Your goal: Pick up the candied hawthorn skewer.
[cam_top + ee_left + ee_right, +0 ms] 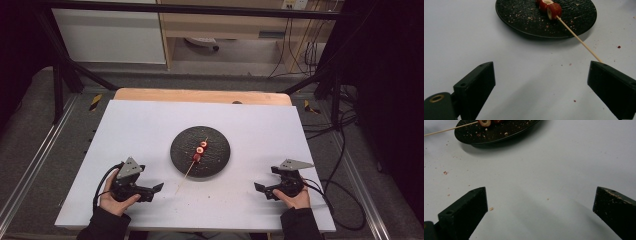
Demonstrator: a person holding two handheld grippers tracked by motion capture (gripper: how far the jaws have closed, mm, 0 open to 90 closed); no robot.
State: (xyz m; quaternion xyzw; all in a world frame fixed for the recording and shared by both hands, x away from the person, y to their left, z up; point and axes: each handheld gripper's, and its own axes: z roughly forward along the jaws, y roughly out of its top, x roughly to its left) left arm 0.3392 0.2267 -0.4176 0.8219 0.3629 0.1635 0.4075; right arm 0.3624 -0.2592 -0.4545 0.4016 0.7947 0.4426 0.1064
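Skewer [192, 166]: thin pale wooden stick threaded with round red, pale-centred pieces, lying on a round, black, rough-textured plate [216, 140], bare end overhanging the white tabletop [250, 125]. Ahead of both grippers, left [156, 189] and right [258, 188]; fingers apart, empty.

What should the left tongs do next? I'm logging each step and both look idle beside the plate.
Probably ease the left tongs forward to close on the skewer: its bare end juts off the black plate just ahead of their open jaws, while the right tongs sit farther away, also open.
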